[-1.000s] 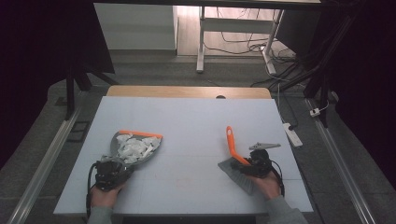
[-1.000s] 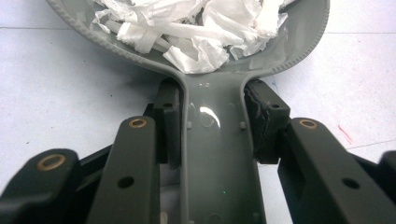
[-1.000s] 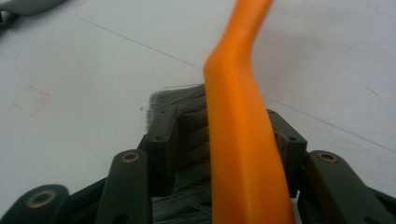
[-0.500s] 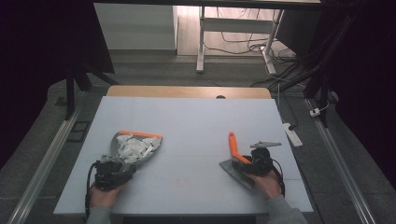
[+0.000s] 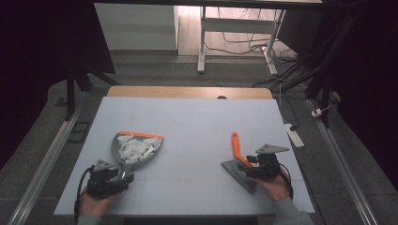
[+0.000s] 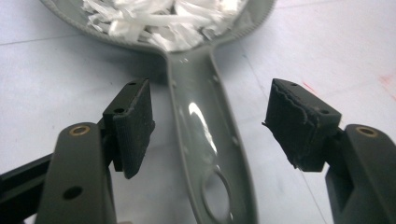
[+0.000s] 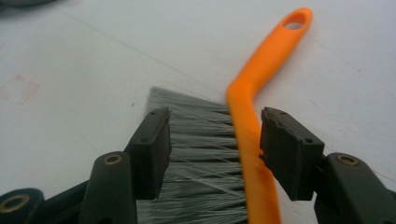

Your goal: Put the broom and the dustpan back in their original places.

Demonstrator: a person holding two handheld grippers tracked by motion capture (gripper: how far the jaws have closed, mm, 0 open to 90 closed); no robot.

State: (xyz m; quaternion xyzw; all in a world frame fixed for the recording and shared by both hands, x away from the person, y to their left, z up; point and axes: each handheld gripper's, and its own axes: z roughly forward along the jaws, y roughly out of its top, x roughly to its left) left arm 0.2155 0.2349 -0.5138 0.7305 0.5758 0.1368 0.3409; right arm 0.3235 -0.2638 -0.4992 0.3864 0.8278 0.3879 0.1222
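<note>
A grey dustpan [image 5: 133, 151] with an orange front lip lies at about 8 o'clock on the pale desk [image 5: 197, 122], heaped with torn white paper scraps [image 5: 133, 149], its glossy handle ending in a hanging hole and running back between the jaws of the left tool [image 6: 210, 126], which have just been opening and now stand apart on either side without touching it. At about 4 o'clock lies a hand brush [image 5: 238, 161] with grey bristles and a bent orange handle. The right tool [image 7: 215, 149] is spread wide around it, pads clear.
</note>
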